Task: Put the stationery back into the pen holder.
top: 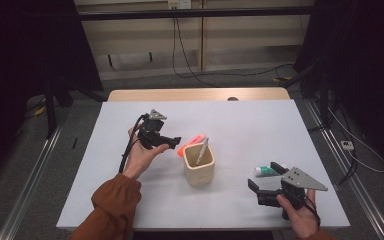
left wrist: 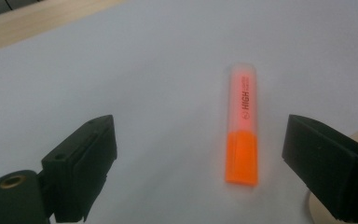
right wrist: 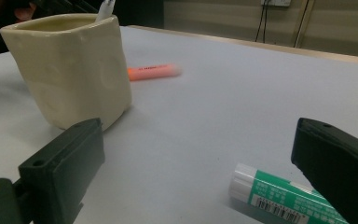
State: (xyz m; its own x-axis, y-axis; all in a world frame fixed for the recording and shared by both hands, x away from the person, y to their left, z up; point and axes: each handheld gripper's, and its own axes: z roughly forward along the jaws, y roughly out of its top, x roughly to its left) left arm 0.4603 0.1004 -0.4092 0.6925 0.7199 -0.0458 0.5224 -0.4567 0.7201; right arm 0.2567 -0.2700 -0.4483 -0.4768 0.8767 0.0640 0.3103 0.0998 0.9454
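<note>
In the centre of the high view, the left gripper (top: 172,141) hovers with its black jaws wide apart and holding nothing, just above the orange plastic highlighter with a clear cap (top: 191,143). This highlighter lies flat on the white table (top: 245,125), just beside the upper left side of the cream square ceramic cup (top: 199,164), in which a grey pen (top: 202,150) already stands.

In the left gripper view the highlighter (left wrist: 242,126) is in the right half of the frame, between the two jaws but closer to the right one. The step in hand seems to be the grasp of this highlighter, to drop it into the cup afterwards. To do it well, I think the gripper should first move a little so the body comes to the middle of the opening, then go down and close across the narrow width, near the orange lower part.

At the lower right of the high view, the right gripper (top: 266,183) is also wide open and empty, and the green and white glue stick (top: 264,171) lies just beside it. In the right gripper view this glue stick (right wrist: 284,198) is at the bottom right, near the right jaw.
</note>
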